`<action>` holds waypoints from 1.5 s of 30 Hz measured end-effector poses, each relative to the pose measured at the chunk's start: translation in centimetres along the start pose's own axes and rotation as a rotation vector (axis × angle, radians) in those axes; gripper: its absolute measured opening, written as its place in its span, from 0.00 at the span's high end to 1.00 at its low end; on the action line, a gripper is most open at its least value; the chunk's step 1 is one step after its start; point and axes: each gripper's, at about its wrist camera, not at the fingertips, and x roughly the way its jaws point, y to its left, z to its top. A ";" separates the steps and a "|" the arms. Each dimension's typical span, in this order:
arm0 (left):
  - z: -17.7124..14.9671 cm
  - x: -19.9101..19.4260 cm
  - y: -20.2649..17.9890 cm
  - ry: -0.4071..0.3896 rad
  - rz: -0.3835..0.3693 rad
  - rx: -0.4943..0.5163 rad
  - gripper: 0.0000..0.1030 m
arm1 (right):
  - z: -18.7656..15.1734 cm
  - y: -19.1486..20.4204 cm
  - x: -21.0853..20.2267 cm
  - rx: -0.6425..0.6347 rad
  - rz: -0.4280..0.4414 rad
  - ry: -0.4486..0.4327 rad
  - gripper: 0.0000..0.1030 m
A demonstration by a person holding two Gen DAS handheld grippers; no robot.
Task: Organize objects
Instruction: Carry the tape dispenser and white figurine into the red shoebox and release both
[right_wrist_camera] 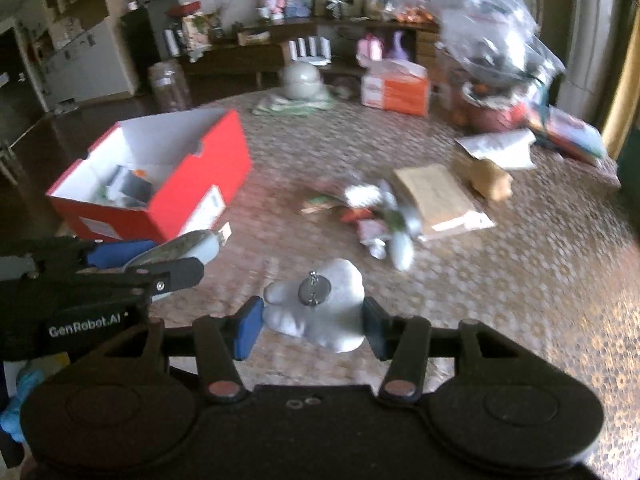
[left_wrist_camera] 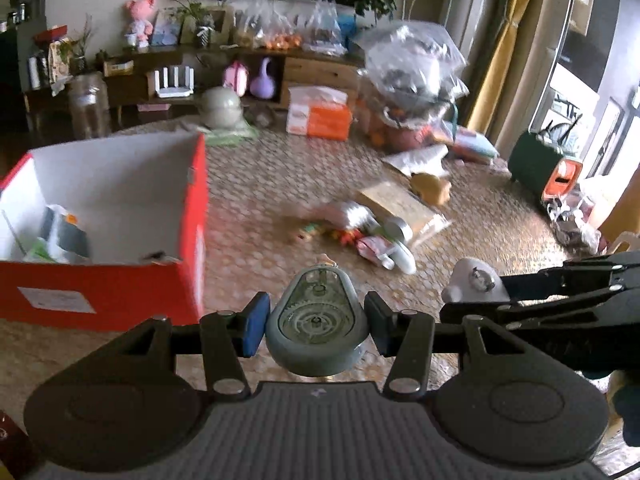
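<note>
My left gripper (left_wrist_camera: 316,324) is shut on a grey-green correction tape dispenser (left_wrist_camera: 316,320) with a clear geared window, held above the patterned table. My right gripper (right_wrist_camera: 314,320) is shut on a white cloud-shaped charm (right_wrist_camera: 320,312) with a metal ring; it also shows in the left wrist view (left_wrist_camera: 474,282) at the right. An open red box (left_wrist_camera: 120,292) with a white inside stands at the left and holds several items; it also shows in the right wrist view (right_wrist_camera: 160,184). A pile of small items (left_wrist_camera: 360,232) lies mid-table.
A brown envelope (right_wrist_camera: 436,200), a tan toy (right_wrist_camera: 490,178), an orange tissue pack (left_wrist_camera: 320,118), a grey round pot (left_wrist_camera: 222,110) and full plastic bags (left_wrist_camera: 416,68) lie on the patterned tablecloth (left_wrist_camera: 460,240). A dark sideboard (left_wrist_camera: 160,72) stands behind.
</note>
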 end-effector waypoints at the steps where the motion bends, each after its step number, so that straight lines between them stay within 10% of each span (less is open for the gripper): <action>1: 0.2 -0.5 0.6 -0.011 0.007 0.004 0.51 | 0.3 0.8 0.0 -0.014 0.005 -0.003 0.49; 20: 2.8 -6.0 10.9 -0.125 0.158 0.014 0.51 | 6.8 12.5 1.9 -0.219 0.094 -0.063 0.49; 45: 9.7 4.5 20.5 -0.009 0.257 -0.022 0.52 | 12.6 18.4 15.5 -0.337 0.082 0.048 0.49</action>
